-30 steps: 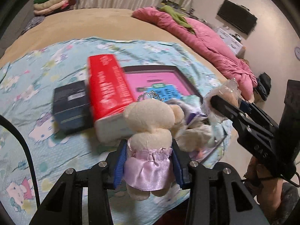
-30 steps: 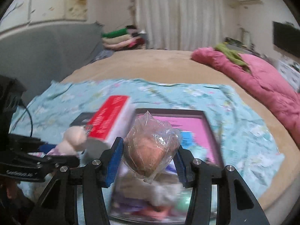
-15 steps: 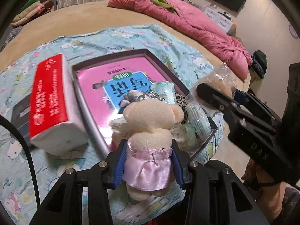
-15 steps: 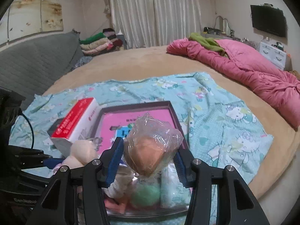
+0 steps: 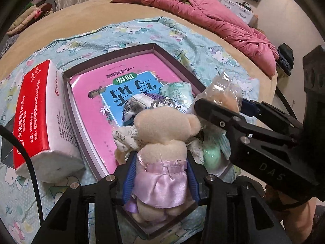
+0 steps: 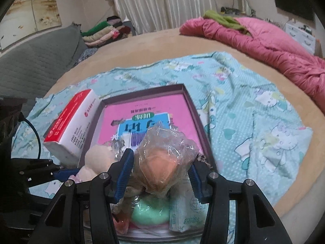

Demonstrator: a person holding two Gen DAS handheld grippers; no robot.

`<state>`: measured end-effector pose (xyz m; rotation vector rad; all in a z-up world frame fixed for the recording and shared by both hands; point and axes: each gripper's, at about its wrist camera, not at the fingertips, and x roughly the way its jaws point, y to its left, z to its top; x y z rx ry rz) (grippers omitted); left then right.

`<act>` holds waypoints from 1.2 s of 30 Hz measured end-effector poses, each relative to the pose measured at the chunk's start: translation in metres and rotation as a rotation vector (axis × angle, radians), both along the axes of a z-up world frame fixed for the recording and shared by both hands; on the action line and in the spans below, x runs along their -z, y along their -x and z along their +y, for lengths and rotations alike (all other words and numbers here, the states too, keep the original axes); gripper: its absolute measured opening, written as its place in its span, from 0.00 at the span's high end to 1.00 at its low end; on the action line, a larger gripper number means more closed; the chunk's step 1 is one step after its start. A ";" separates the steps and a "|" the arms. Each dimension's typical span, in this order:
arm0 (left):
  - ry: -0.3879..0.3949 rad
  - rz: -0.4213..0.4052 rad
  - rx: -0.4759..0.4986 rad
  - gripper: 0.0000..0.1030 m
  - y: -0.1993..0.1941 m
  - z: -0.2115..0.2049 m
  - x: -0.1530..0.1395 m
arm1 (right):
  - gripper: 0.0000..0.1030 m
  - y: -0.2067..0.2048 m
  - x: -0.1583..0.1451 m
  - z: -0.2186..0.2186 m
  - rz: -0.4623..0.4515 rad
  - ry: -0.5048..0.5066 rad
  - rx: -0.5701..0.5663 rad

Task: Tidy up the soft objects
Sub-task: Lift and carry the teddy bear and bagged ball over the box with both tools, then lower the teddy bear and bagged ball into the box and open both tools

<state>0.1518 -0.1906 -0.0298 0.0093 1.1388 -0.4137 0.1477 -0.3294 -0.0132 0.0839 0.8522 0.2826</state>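
Gripping both toys over dark tray (image 5: pixel 172 60), likely for drop-in. Left of tray: red tissue pack (image 5: pixel 38 109), touching rim. Left gripper (image 5: pixel 160 174) clamped on plush bear (image 5: pixel 162 142), above tray's near end. Right gripper (image 6: pixel 160 174) clamped on bagged brown toy (image 6: pixel 162 162), above green ball (image 6: pixel 150 211) inside tray.

My left gripper (image 5: pixel 160 174) and right gripper (image 6: pixel 160 174) are black, with blue ribbed pads, silver screws, and "DAS" lettering.
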 end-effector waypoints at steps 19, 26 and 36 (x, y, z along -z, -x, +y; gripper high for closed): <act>-0.011 -0.001 -0.003 0.50 0.001 0.001 0.005 | 0.41 -0.003 0.005 0.007 -0.016 -0.042 -0.040; -0.010 0.009 -0.018 0.44 0.003 0.006 0.007 | 0.28 0.004 -0.001 0.004 -0.028 -0.039 -0.026; -0.013 -0.002 -0.024 0.35 0.008 0.008 0.003 | 0.26 0.013 -0.005 -0.006 -0.031 -0.024 0.024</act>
